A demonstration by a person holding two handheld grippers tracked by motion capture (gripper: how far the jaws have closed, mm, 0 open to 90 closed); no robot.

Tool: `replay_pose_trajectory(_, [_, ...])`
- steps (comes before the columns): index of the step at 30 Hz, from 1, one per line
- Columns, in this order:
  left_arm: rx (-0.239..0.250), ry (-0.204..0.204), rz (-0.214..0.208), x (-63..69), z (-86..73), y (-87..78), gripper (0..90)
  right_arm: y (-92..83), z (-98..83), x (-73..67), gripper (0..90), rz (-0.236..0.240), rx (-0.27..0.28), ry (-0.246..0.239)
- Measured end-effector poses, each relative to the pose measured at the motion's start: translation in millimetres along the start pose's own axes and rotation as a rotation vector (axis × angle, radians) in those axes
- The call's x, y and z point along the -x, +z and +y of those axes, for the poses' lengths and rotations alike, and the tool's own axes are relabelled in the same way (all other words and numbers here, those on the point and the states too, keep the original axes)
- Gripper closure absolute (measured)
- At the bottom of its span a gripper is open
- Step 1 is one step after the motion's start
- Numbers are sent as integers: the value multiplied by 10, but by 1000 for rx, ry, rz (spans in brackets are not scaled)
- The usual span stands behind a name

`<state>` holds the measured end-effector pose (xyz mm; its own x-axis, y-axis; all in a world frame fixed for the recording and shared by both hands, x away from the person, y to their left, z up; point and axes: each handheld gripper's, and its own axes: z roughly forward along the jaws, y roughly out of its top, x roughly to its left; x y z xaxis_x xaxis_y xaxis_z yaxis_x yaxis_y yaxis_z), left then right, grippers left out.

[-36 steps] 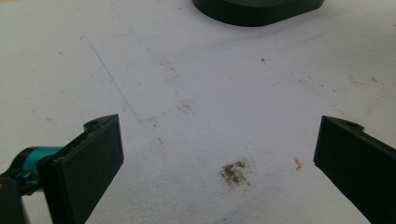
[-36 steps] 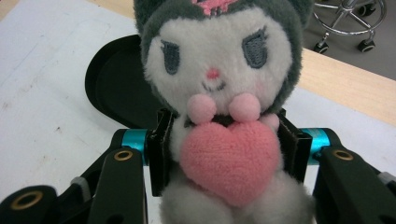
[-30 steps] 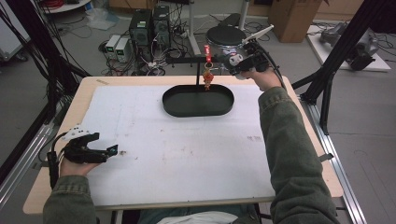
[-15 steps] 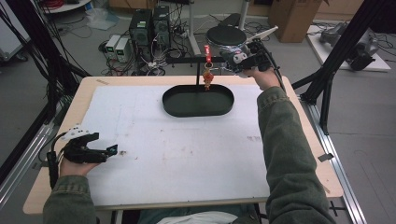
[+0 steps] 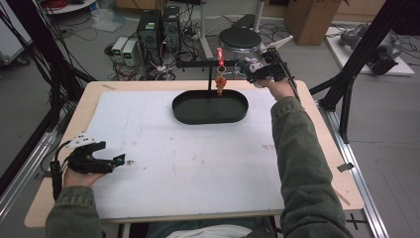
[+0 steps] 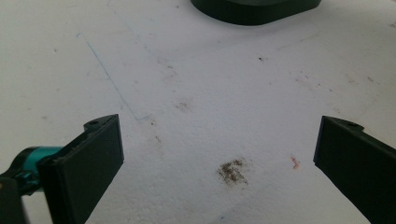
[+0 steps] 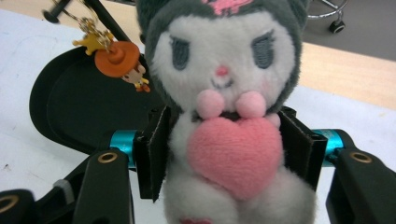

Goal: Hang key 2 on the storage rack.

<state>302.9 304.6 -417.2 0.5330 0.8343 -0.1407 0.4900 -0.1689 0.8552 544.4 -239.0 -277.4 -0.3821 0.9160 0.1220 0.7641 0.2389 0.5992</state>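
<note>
A person sits at a table covered with a white sheet point(image 5: 188, 158), holding a two-jaw gripper in each hand. At the left of the high view, the left gripper point(image 5: 118, 160) rests low near the table's left front edge; in the left gripper view its jaws stand wide apart over the bare, lightly stained sheet, with nothing between them. Past the middle, at the far side of the table, lies a black oval tray point(image 5: 210, 116), and above it a thin black bar on a stand point(image 5: 198, 62) carries a hanging orange figurine keychain point(image 5: 220, 81) with a brimmed hat. At the right, the right gripper point(image 5: 249, 69) is stretched out to the bar's end, just beside that keychain. The right gripper view shows a plush toy point(image 7: 223, 93) between its jaws: white face, dark grey hood with a pink mark on top, grey stitched eyes, a tiny pink nose, and a large pink heart hugged at its belly. The jaws have just been opening, yet the pads seem to touch the soft body on both sides, so the toy appears lightly held. The step looks like hanging the plush on the bar or letting it go there; doing it well means keeping the toy upright, clear of the keychain, and easing off only once its loop, which cannot be seen here, has caught.
</note>
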Motion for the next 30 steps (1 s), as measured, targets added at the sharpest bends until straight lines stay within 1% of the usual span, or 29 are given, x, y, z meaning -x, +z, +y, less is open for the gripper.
replay_pose_trajectory(2, [-1,2,0,2,1,0,20,41,-39,32,342,1,-8,2])
replay_pose_trajectory(4, [-3,2,0,2,0,2,20,79,-64,67,245,11,-34,2])
replay_pose_trajectory(5, [-3,3,0,0,1,2,20,86,-75,76,214,19,-39,10])
replay_pose_trajectory(6, [-2,1,2,1,1,0,20,85,-88,90,199,15,-36,4])
replay_pose_trajectory(7, [-1,0,1,-1,1,0,20,77,-98,90,167,18,-30,10])
replay_pose_trajectory(8, [-1,0,1,-1,0,-1,20,69,-112,101,110,21,-28,2])
replay_pose_trajectory(9, [-1,0,1,0,1,-1,20,67,-119,111,88,21,-38,-1])
replay_pose_trajectory(10, [0,0,1,1,1,-2,20,59,-128,115,85,17,-43,-5])
replay_pose_trajectory(11, [0,2,0,1,2,-2,20,48,-139,116,18,16,-44,-13])
replay_pose_trajectory(13, [0,2,0,1,2,-2,20,22,-164,108,6,18,-38,-29])
replay_pose_trajectory(15, [3,1,0,2,3,-3,20,-9,-208,92,6,44,-7,-40])
replay_pose_trajectory(16, [1,1,1,2,3,-3,20,-13,-231,84,6,46,2,-52])
replay_pose_trajectory(17, [2,1,1,2,3,-2,20,-14,-256,69,6,39,-1,-59])
replay_pose_trajectory(18, [0,2,1,2,3,-1,20,-4,-278,57,6,36,-15,-77])
replay_pose_trajectory(20, [0,1,2,5,3,0,20,3,-316,6,6,7,-39,-122])
replay_pose_trajectory(21, [1,2,4,7,3,0,20,-1,-329,-29,6,-10,-44,-148])
replay_pose_trajectory(22, [2,1,3,6,3,-1,20,-7,-337,-66,6,-10,-43,-160])
replay_pose_trajectory(24, [5,-1,4,5,3,-4,20,-43,-347,-131,6,8,-42,-179])
replay_pose_trajectory(25, [5,-3,5,5,3,-5,20,-60,-354,-160,6,22,-28,-188])
replay_pose_trajectory(27, [5,-3,4,4,3,-3,20,-87,-399,-211,6,62,7,-178])
replay_pose_trajectory(28, [4,-2,4,4,3,-3,20,-90,-425,-231,6,75,2,-161])
replay_pose_trajectory(29, [5,-1,3,3,4,-3,20,-78,-450,-246,6,80,-9,-169])
replay_pose_trajectory(30, [7,-1,2,4,4,-4,20,-67,-476,-264,6,73,-26,-181])
